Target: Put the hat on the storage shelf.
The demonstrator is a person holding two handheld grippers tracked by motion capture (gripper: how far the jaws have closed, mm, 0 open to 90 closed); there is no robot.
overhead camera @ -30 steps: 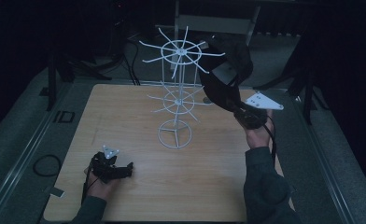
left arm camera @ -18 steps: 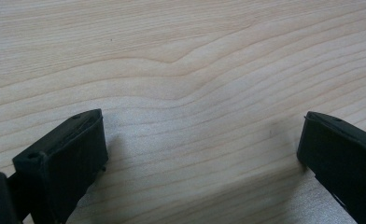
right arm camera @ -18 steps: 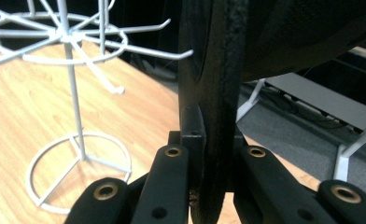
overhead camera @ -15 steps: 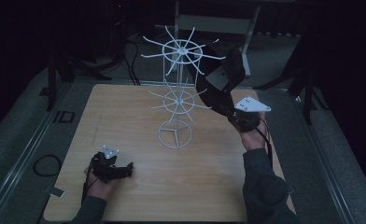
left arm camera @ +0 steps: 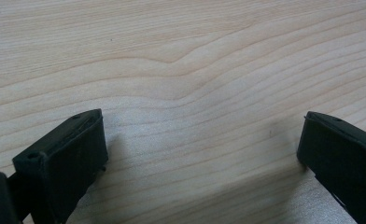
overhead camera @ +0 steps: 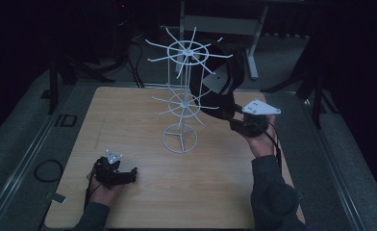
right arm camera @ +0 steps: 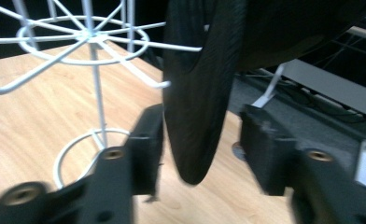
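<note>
One black headband-like strap (right arm camera: 197, 93) hangs on an upper arm of the single white wire two-tier rack (overhead camera: 182, 103), right of its pole. Right gripper (right arm camera: 200, 140) jaws have just been opening, pads clear of it; a nudge could unhook it. Left gripper (left arm camera: 200, 154) rests wide, empty, near-left on one wooden table (overhead camera: 129, 120).

High overhead; gripper views close on table (left arm camera: 195, 70), rack (right arm camera: 87, 37).

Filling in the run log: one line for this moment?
right gripper: jaws just opened, black headphones between | headphones on white rack | left gripper: open on table
</note>
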